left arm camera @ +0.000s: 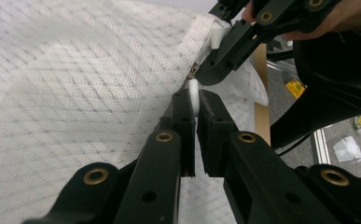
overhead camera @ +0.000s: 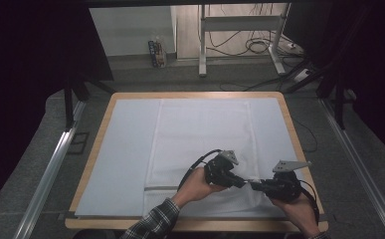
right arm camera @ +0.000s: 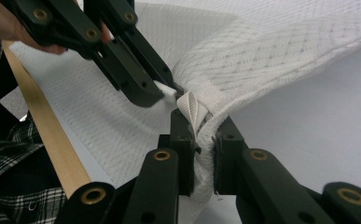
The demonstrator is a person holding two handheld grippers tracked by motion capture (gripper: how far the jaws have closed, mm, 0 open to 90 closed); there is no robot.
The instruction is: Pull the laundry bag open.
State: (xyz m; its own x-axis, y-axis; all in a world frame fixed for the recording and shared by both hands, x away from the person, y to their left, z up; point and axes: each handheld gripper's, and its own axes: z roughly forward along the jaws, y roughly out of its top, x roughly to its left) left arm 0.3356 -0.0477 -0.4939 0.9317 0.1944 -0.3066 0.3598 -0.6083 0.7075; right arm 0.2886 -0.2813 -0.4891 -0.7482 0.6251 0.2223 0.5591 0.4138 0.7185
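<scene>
White, waffle-textured cloth point(overhead camera: 200, 134) lay spread over the wooden table point(overhead camera: 96, 149), its near right corner lifted off the surface. The left gripper point(overhead camera: 243, 182) was clamped on that corner's edge, jaws pressed together on the fabric. Just beside it, almost tip to tip, the right gripper point(overhead camera: 253, 185) pinched a bunched fold of the same corner, a small loop of tape point(right arm camera: 190, 108) poking up between its jaws.

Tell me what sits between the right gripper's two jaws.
A bunched fold of the white cloth, with a small white loop at its top, is pinched between the jaws of the right gripper, seen in the right gripper view.
</scene>
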